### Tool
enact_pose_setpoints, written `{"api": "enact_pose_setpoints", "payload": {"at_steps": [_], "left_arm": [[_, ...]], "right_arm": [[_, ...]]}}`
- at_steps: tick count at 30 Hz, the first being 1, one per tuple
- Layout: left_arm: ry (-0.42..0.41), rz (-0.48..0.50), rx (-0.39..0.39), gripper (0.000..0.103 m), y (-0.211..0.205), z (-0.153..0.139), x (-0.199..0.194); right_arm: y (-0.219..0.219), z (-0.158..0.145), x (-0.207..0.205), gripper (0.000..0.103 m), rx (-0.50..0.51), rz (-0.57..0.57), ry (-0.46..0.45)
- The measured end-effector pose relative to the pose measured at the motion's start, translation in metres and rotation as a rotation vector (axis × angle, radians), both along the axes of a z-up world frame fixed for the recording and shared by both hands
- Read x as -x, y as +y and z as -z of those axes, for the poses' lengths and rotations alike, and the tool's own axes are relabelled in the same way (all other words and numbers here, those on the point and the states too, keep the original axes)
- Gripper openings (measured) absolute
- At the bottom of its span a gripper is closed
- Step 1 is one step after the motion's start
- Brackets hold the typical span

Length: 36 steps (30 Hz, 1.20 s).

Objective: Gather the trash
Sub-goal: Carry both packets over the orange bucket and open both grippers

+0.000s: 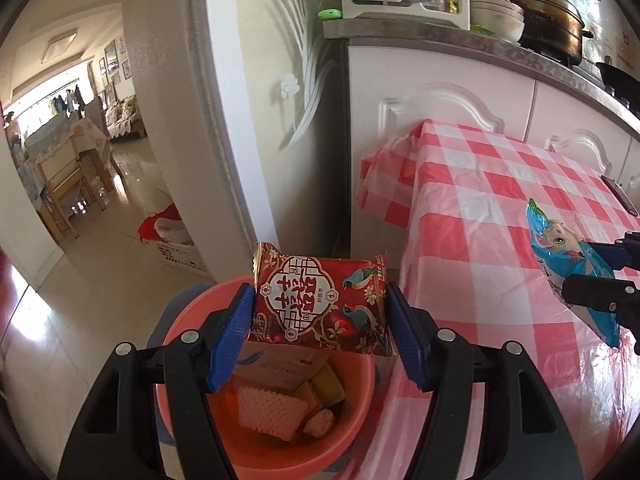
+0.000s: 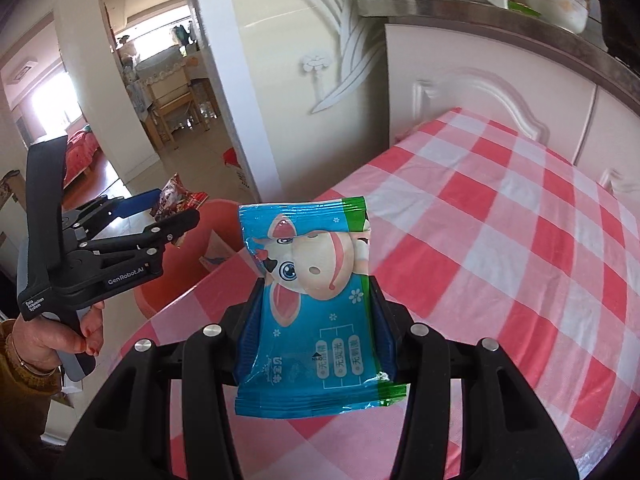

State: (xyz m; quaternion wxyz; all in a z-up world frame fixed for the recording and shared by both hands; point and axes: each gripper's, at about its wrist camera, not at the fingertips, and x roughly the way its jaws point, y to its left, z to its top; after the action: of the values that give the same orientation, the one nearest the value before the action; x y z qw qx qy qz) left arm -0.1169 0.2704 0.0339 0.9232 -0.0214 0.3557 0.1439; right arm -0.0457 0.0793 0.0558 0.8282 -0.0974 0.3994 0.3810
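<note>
Two grippers work beside a red-checked surface (image 1: pixel 500 208), where an orange bin (image 1: pixel 180 320) holds a pink foam net (image 1: pixel 268 412) and yellow scraps. Above it, the left gripper (image 1: pixel 320 320) clamps a red snack wrapper (image 1: pixel 320 300). Over the surface, the right gripper (image 2: pixel 316 332) clamps a blue cow-print packet (image 2: pixel 312 300).

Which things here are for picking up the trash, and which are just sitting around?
For the job:
- red snack wrapper, held in the left gripper
- blue cow wrapper, held in the right gripper
- orange trash bin

Just sitting around:
- checked tablecloth
- cooking pot
- stacked bowls
- phone
</note>
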Motion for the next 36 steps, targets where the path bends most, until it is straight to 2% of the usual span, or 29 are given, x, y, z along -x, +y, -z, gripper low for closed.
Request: {"api": "enact_pose_setpoints", "payload": {"at_steps": [10, 15, 22, 36], "left_arm": [[0.037, -0.081, 0.039, 0.066, 0.039, 0.025, 0.019], [0.052, -0.140, 0.095, 0.066, 0.065, 0.038, 0.029], [0.060, -0.189, 0.191, 0.066, 0.091, 0.056, 0.039], [0.084, -0.177, 0.240, 0.066, 0.097, 0.077, 0.033]], "right_arm": [[0.083, 0.002, 0.014, 0.049, 0.048, -0.171, -0.011], [0.114, 0.009, 0.014, 0.049, 0.052, -0.221, 0.017], [0.140, 0.021, 0.006, 0.049, 0.039, -0.247, 0.072], [0.170, 0.044, 0.001, 0.050, 0.048, -0.263, 0.148]]}}
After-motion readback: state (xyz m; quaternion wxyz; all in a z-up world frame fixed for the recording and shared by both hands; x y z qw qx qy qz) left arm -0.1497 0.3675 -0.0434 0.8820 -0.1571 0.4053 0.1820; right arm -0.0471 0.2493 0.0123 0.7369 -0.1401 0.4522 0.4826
